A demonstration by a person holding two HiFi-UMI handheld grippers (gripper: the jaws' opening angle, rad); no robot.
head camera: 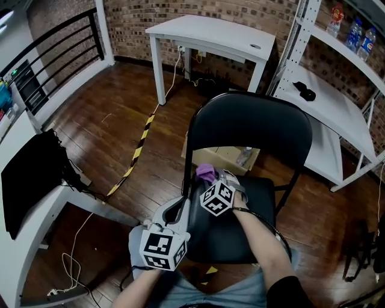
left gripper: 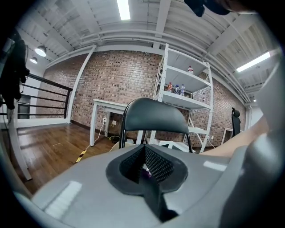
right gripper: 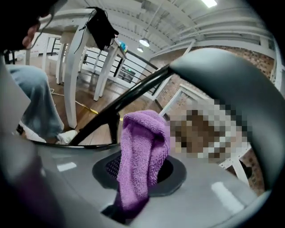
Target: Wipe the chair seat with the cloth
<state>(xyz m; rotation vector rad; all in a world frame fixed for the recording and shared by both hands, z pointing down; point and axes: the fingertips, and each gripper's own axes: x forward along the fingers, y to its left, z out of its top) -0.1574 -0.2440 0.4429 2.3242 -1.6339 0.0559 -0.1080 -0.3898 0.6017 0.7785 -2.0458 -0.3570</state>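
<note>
The dark wood floor (head camera: 120, 138) carries a black chair (head camera: 246, 129), its seat (head camera: 240, 231) lying under the right claw (head camera: 212, 178) with its purple cloth (head camera: 206, 172) and just right of the left claw (head camera: 179, 210). On the floor, a cardboard box (head camera: 225, 157) sits just beyond the right claw, yellow-black tape (head camera: 137, 150) runs ahead-left of the left claw, and a white bench (head camera: 210, 33) stands well beyond both. Right of the right claw, white shelves (head camera: 337, 114) hold bottles (head camera: 358, 33) and a black object (head camera: 304, 91).

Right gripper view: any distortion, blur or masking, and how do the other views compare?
Right gripper view: strong fisheye, dark corners, a mosaic patch right of centre; the purple cloth in the jaws is sharp. Left gripper view: same fisheye, ceiling lights blown out. Head view: even light; the black chair seat shows little detail.
</note>
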